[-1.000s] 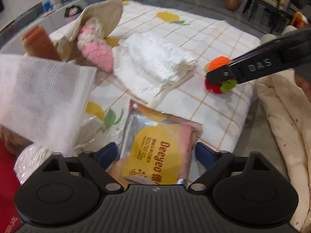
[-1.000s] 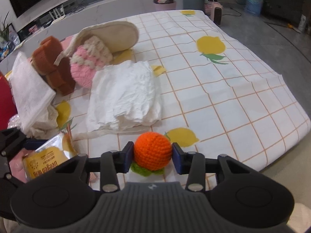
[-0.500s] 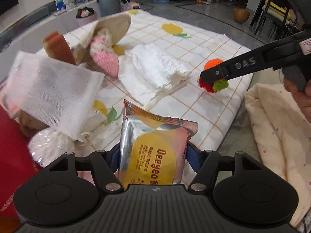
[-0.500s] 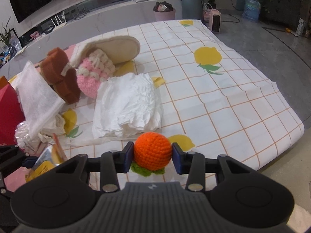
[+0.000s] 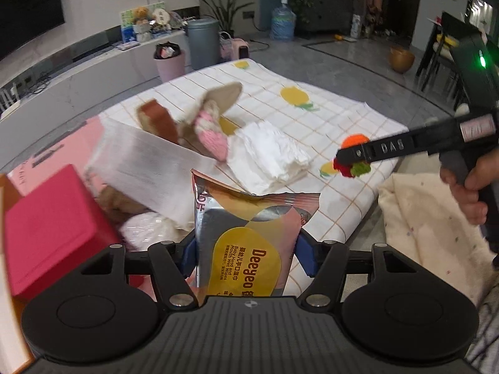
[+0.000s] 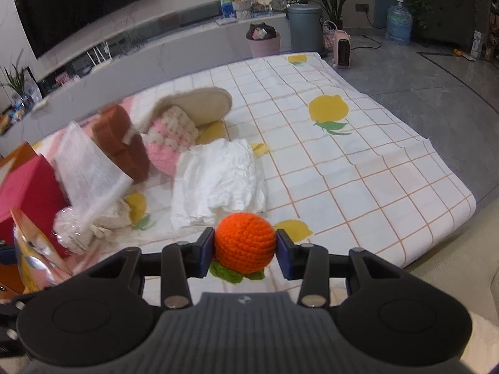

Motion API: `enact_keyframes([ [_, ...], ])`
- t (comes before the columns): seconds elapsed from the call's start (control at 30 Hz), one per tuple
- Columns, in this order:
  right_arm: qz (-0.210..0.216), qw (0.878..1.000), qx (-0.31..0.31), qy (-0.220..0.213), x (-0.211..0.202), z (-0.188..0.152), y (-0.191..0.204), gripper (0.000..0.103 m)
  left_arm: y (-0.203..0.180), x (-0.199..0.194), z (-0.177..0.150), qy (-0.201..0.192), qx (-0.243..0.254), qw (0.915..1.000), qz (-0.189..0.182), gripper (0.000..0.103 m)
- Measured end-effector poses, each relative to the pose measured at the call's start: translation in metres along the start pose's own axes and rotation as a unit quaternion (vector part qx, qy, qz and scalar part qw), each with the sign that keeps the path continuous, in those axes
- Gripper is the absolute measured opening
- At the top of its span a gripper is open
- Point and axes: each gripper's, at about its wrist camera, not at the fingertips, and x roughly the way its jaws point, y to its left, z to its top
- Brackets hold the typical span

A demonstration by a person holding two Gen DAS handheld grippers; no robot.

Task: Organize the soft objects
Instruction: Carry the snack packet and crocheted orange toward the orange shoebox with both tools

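Orange yarn fills my right hand-held gripper (image 6: 245,253): both pads are clamped on the crocheted orange (image 6: 244,242), its green leaf hanging below, clear of the checked cloth (image 6: 358,168) that covers the surface. My left hand-held gripper (image 5: 246,257) has just been closing, and its blue pads now pinch the foil pack of wet wipes (image 5: 249,243) by its sides, the torn top edge standing up in front of the camera.

Beyond both grips the remaining soft things sit bunched at the far left: a folded white cloth (image 6: 218,180), a pink-and-cream knitted piece (image 6: 171,143) under a beige slipper (image 6: 199,103), a brown sponge (image 6: 121,146) and a gauzy white sheet (image 6: 87,168), with a red box (image 5: 53,230) beside them.

My worry is the wipes pack. Slick foil held only at its edges may buckle and slide out. The yarn ball is springy and could roll out if my grip eases.
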Motion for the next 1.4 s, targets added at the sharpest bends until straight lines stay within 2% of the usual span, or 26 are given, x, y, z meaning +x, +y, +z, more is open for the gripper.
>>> enact_keyframes([
  [0.17, 0.032, 0.999, 0.000, -0.030, -0.032, -0.001, 0.022, 0.041, 0.020, -0.050, -0.002, -0.034, -0.004, 0.9991, 0.026, 0.071],
  [0.3, 0.061, 0.995, -0.030, -0.073, -0.074, -0.002, 0.063, 0.041, 0.055, -0.097, -0.016, -0.064, -0.036, 0.9962, 0.046, 0.071],
  [0.37, 0.085, 0.991, -0.043, -0.097, -0.097, -0.004, 0.091, 0.041, 0.076, -0.119, -0.025, -0.075, -0.050, 0.9943, 0.056, 0.071],
  [0.43, 0.116, 0.986, -0.053, -0.111, -0.115, -0.005, 0.121, 0.041, 0.095, -0.134, -0.035, -0.074, -0.066, 0.9917, 0.082, 0.071],
  [0.53, 0.156, 0.977, -0.086, -0.117, -0.133, -0.009, 0.172, 0.041, 0.121, -0.148, -0.050, -0.077, -0.094, 0.9851, 0.121, 0.071],
  [0.63, 0.191, 0.968, -0.115, -0.119, -0.138, -0.016, 0.228, 0.041, 0.153, -0.151, -0.064, -0.065, -0.148, 0.9779, 0.133, 0.071],
  [0.83, 0.232, 0.953, -0.158, -0.112, -0.116, -0.034, 0.321, 0.041, 0.199, -0.139, -0.089, -0.074, -0.237, 0.9577, 0.145, 0.071],
  [1.0, 0.236, 0.948, -0.186, -0.107, -0.082, -0.043, 0.356, 0.041, 0.234, -0.128, -0.101, -0.062, -0.278, 0.9414, 0.181, 0.069],
  [1.07, 0.229, 0.945, -0.213, -0.096, -0.060, -0.041, 0.368, 0.041, 0.241, -0.119, -0.100, -0.059, -0.281, 0.9394, 0.187, 0.068],
  [1.17, 0.236, 0.944, -0.217, -0.083, -0.035, -0.035, 0.375, 0.041, 0.254, -0.113, -0.106, -0.058, -0.288, 0.9358, 0.196, 0.067],
  [1.27, 0.260, 0.937, -0.222, -0.067, -0.014, -0.042, 0.376, 0.041, 0.266, -0.099, -0.111, -0.040, -0.290, 0.9358, 0.197, 0.067],
  [1.4, 0.273, 0.933, -0.235, -0.025, 0.015, -0.060, 0.381, 0.041, 0.265, -0.086, -0.118, -0.025, -0.278, 0.9344, 0.221, 0.065],
])
